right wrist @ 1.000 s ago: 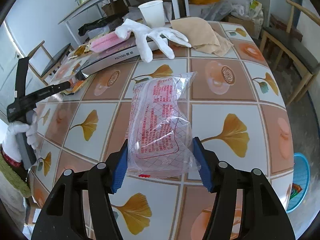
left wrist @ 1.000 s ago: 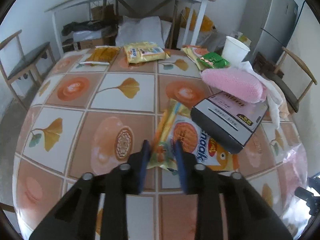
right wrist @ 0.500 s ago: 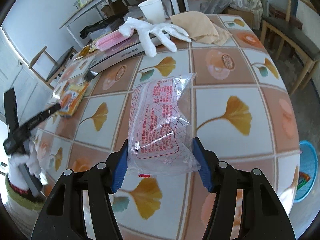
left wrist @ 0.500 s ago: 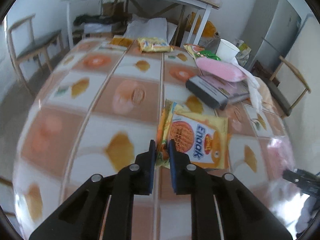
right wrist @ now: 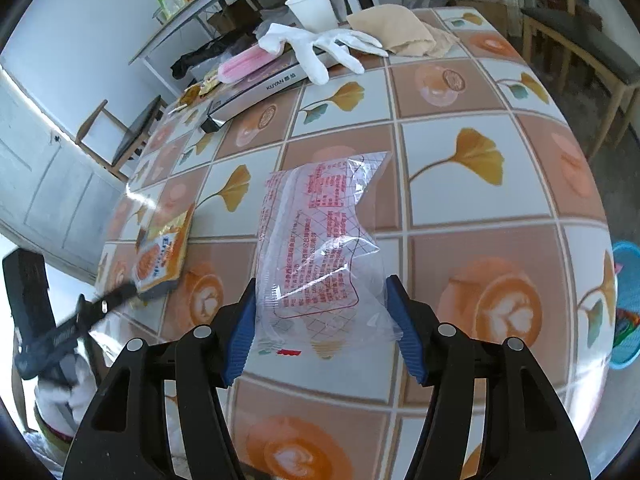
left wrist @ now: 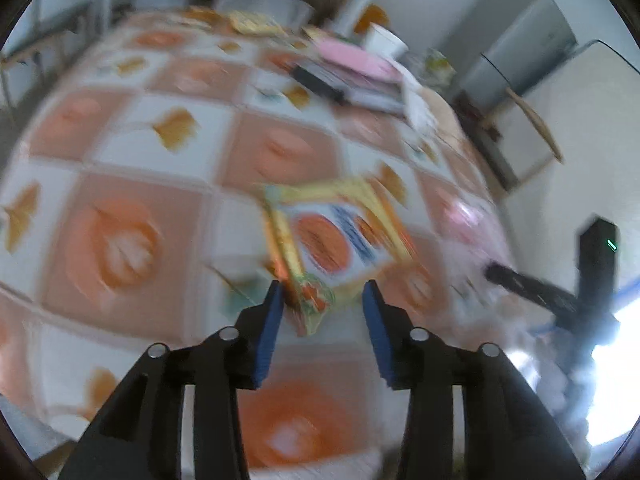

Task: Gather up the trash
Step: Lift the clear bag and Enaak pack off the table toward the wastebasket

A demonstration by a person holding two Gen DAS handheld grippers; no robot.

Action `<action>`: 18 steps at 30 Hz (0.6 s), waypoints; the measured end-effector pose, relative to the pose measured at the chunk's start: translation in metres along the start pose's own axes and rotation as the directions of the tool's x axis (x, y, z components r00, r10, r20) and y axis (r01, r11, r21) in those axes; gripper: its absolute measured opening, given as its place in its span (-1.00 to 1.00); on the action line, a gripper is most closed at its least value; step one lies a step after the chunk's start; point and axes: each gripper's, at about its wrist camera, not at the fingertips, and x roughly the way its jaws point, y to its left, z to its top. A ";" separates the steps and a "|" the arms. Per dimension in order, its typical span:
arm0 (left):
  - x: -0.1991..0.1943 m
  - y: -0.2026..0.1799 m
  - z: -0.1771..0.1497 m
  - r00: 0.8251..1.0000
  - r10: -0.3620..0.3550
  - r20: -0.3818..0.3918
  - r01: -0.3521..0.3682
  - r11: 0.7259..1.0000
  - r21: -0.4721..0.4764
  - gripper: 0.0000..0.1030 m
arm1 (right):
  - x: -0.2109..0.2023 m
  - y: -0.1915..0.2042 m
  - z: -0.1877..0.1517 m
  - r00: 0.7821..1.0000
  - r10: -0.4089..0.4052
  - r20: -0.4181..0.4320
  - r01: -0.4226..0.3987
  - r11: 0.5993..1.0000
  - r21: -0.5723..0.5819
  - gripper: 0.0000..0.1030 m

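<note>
An orange and yellow snack wrapper (left wrist: 332,240) lies on the tiled tablecloth near the table's edge. My left gripper (left wrist: 323,296) has its jaws opening; the wrapper's near corner sits between them, close to the left pad, unpressed. In the right wrist view the same wrapper (right wrist: 162,256) lies at the left with the left gripper (right wrist: 132,292) at its near end. My right gripper (right wrist: 320,292) is shut on a clear plastic bag (right wrist: 316,248) with red print, which hangs a little above the table.
At the table's far side lie a flat grey box (right wrist: 276,76), a pink pack (right wrist: 248,64), a white glove (right wrist: 320,48), a beige cloth (right wrist: 396,32) and a paper cup (right wrist: 312,8). A blue basket (right wrist: 626,300) stands on the floor at the right. Chairs flank the table.
The left gripper pulled the snack wrapper across the table toward the near edge, then spread its jaws off it. The right gripper shifted slightly, still gripping the clear bag.
</note>
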 end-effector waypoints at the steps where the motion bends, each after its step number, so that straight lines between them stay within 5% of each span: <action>1: 0.000 -0.006 -0.005 0.998 -0.054 -0.032 0.055 0.998 0.015 -0.19 | -0.001 -0.001 -0.001 1.000 0.005 0.000 -0.005 1.000 0.006 0.15; 4: -0.005 -0.025 -0.015 0.978 -0.185 -0.100 0.192 0.979 0.072 -0.09 | -0.003 -0.002 -0.004 1.000 0.016 0.001 -0.016 1.000 0.021 0.16; 7: -0.022 -0.039 -0.014 0.977 -0.209 -0.051 0.215 0.962 0.169 -0.06 | -0.004 -0.005 -0.006 1.000 0.025 0.002 -0.025 0.999 0.032 0.16; 13: -0.031 -0.024 0.024 0.983 -0.101 0.155 0.063 0.970 0.233 0.04 | -0.005 -0.004 -0.008 1.000 0.030 0.003 -0.031 0.999 0.038 0.16; 15: -0.014 -0.012 0.046 0.986 0.037 0.163 -0.072 0.973 0.218 0.04 | -0.005 -0.005 -0.009 1.000 0.031 0.002 -0.031 0.999 0.040 0.16; 18: 0.010 0.001 0.064 0.990 0.089 0.114 -0.111 0.972 0.208 0.04 | -0.005 -0.004 -0.010 0.999 0.037 0.000 -0.037 0.998 0.044 0.16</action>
